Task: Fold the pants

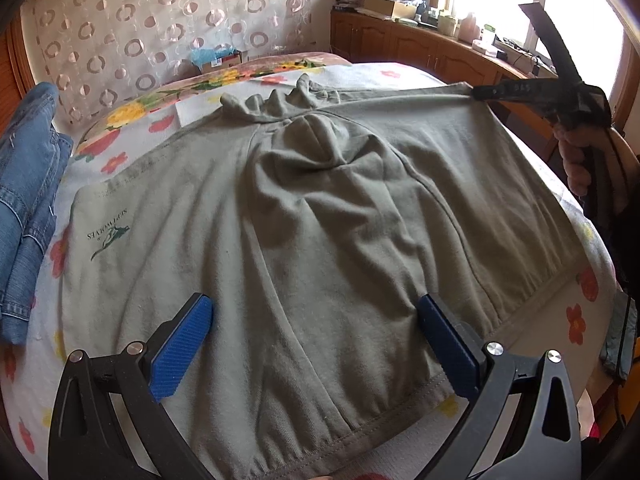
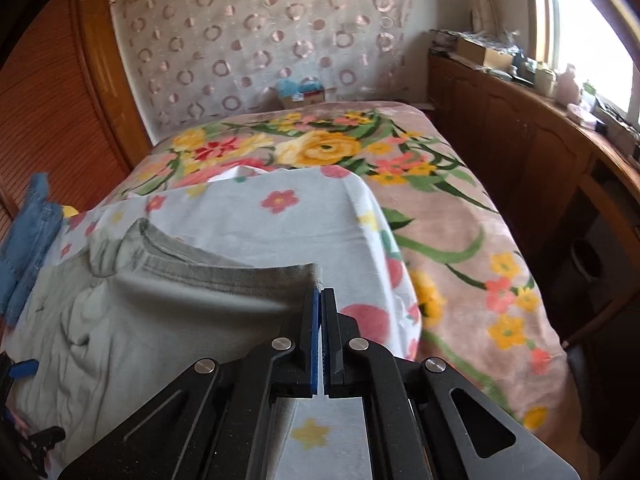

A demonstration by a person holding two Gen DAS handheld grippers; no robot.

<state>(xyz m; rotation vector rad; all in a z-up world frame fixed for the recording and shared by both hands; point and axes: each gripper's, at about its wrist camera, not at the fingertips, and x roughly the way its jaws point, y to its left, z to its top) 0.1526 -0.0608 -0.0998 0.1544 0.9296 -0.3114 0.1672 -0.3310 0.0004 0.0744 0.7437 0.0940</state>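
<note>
Grey-green pants (image 1: 320, 208) lie spread flat on a flowered sheet, with a printed logo on their left side. My left gripper (image 1: 314, 300) hovers open over the near hem, blue pads wide apart, cloth beneath them but not pinched. In the right wrist view my right gripper (image 2: 322, 292) is shut on the far corner of the pants (image 2: 180, 300), and the hem edge runs into its closed pads. The left wrist view shows that right gripper (image 1: 486, 92) at the upper right, gripping the same corner, with a person's hand (image 1: 574, 160) on its handle.
Folded blue jeans (image 1: 28, 200) lie at the left of the bed. A pink floral blanket (image 2: 460, 220) covers the far and right part of the bed. Wooden cabinets (image 2: 520, 140) with clutter on top run along the window side.
</note>
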